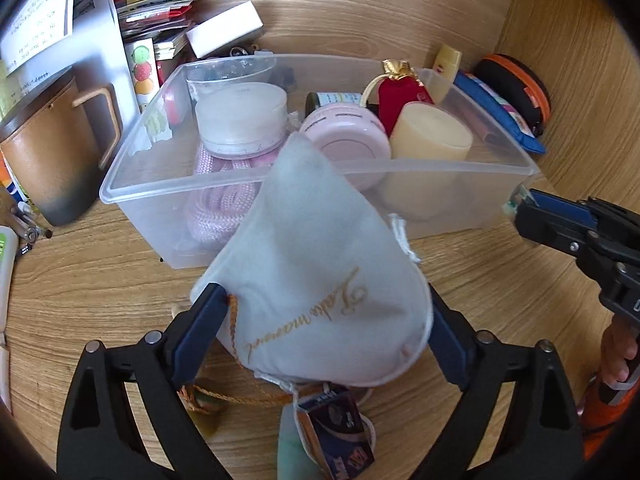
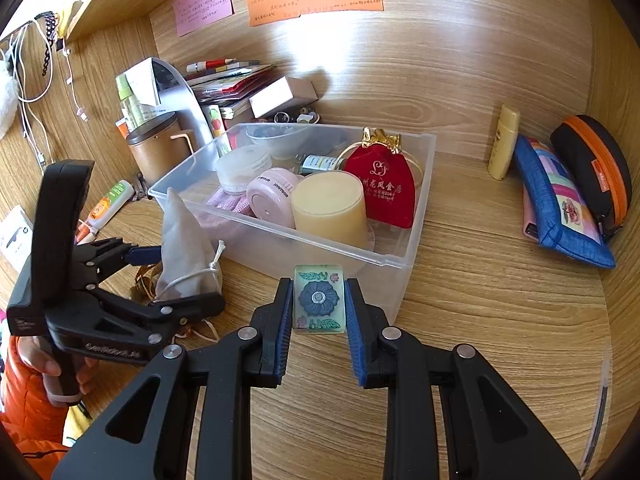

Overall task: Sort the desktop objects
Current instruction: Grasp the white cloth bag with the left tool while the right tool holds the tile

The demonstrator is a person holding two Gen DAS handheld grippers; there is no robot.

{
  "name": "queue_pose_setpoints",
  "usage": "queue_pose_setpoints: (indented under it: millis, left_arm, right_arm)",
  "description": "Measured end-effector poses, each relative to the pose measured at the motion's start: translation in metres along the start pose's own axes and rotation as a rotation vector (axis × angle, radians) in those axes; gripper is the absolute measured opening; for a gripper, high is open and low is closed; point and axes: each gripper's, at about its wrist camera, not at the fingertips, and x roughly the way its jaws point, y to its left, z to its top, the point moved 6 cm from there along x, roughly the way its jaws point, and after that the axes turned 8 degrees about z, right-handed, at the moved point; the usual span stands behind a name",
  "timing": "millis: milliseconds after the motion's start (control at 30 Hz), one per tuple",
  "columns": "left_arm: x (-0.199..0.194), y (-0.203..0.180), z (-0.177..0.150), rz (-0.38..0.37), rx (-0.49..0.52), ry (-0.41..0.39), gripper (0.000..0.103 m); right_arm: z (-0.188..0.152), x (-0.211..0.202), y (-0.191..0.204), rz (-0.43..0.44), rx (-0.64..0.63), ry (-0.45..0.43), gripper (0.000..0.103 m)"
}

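Here, a wood-grain desk (image 2: 460, 320) set in a wooden alcove; three coloured paper notes (image 2: 316, 0) are stuck on the back wall.

One clear plastic bin (image 2: 400, 264) stands mid-desk. Inside it: one red velvet pouch (image 2: 380, 188), one pink round case (image 2: 270, 196), one cream cylinder (image 2: 330, 208), one white round container (image 2: 240, 168), one small bottle (image 2: 320, 162).

One white drawstring pouch (image 1: 320, 280) lies between the fingers of the left gripper (image 1: 324, 328), its long axis running away from the camera, pointed end leaning over the bin's near wall. The jaws stand wide apart; whether the pads touch the cloth I cannot tell.

One green mahjong-style tile (image 2: 319, 300) with a blue flower sits upright in the right gripper (image 2: 318, 312), clamped by both pads, just before the bin's near corner.

To the right: one yellow tube (image 2: 504, 142), one blue patchwork pouch (image 2: 560, 208), one black-and-orange zip case (image 2: 596, 172). To the left: one brown mug (image 2: 156, 152).
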Motion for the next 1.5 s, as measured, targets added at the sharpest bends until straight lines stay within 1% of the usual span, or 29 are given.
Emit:
queue_pose_setpoints:
  millis: [67, 133, 167, 233, 300, 367, 400, 500, 700, 800, 1000, 1033, 1133, 1167, 1200, 1233, 1267, 1400, 1467, 1500]
  left_arm:
    - [0.002, 0.002, -0.001, -0.007, -0.004, -0.01, 0.094]
    - [0.001, 0.001, -0.003, 0.009, 0.013, -0.025, 0.094]
    - [0.0, 0.001, -0.004, 0.018, 0.019, -0.034, 0.091]
    - [-0.001, -0.002, -0.004, 0.03, 0.03, -0.044, 0.083]
    - [-0.003, -0.002, -0.005, 0.032, 0.035, -0.055, 0.07]
    - [-0.007, -0.001, -0.004, 0.018, 0.03, -0.064, 0.062]
    - [-0.009, -0.001, -0.003, 0.012, 0.026, -0.067, 0.053]
    - [-0.017, 0.0, -0.001, -0.015, 0.026, -0.088, 0.042]
    - [-0.036, 0.007, 0.004, -0.048, 0.003, -0.126, 0.031]
    - [-0.045, 0.007, 0.007, -0.077, -0.009, -0.149, 0.028]
    - [-0.058, 0.009, 0.014, -0.093, -0.013, -0.174, 0.023]
    - [-0.058, 0.01, 0.015, -0.085, -0.008, -0.179, 0.022]
    - [-0.055, 0.007, 0.012, -0.071, 0.031, -0.15, 0.023]
    - [-0.055, 0.006, 0.01, -0.064, 0.048, -0.148, 0.033]
    - [-0.055, 0.004, 0.007, -0.055, 0.064, -0.14, 0.047]
    - [-0.054, 0.003, 0.004, -0.037, 0.08, -0.135, 0.054]
    - [-0.053, 0.002, 0.002, -0.028, 0.094, -0.134, 0.063]
    - [-0.043, -0.001, -0.009, -0.055, 0.136, -0.09, 0.074]
    - [-0.035, -0.005, -0.014, -0.072, 0.162, -0.06, 0.076]
    - [-0.029, -0.006, -0.015, -0.068, 0.176, -0.044, 0.081]
  right_arm:
    - [0.0, 0.001, 0.001, 0.006, -0.004, 0.002, 0.022]
    - [0.001, 0.001, 0.002, 0.007, -0.011, 0.001, 0.022]
    - [0.001, 0.001, 0.003, 0.005, -0.017, 0.0, 0.022]
    - [0.003, 0.0, 0.004, 0.003, -0.027, -0.005, 0.022]
    - [0.005, -0.001, 0.006, 0.0, -0.038, -0.011, 0.022]
    - [0.009, -0.004, 0.007, -0.003, -0.048, -0.019, 0.022]
    - [0.01, -0.004, 0.008, -0.005, -0.051, -0.022, 0.022]
    - [0.015, -0.006, 0.009, -0.009, -0.058, -0.031, 0.022]
    - [0.025, -0.008, 0.012, -0.015, -0.071, -0.044, 0.022]
    - [0.029, -0.009, 0.014, -0.015, -0.079, -0.052, 0.022]
    - [0.033, -0.009, 0.02, -0.011, -0.092, -0.057, 0.022]
    - [0.033, -0.009, 0.021, -0.01, -0.092, -0.057, 0.022]
    - [0.032, -0.01, 0.023, -0.003, -0.09, -0.056, 0.022]
    - [0.031, -0.01, 0.023, -0.002, -0.091, -0.055, 0.022]
    - [0.03, -0.01, 0.024, -0.002, -0.092, -0.054, 0.022]
    - [0.03, -0.01, 0.024, -0.003, -0.092, -0.053, 0.022]
    - [0.03, -0.01, 0.023, -0.004, -0.091, -0.052, 0.022]
    - [0.028, -0.011, 0.021, -0.004, -0.08, -0.049, 0.022]
    - [0.027, -0.012, 0.02, -0.001, -0.076, -0.049, 0.022]
    - [0.027, -0.012, 0.02, 0.0, -0.074, -0.048, 0.022]
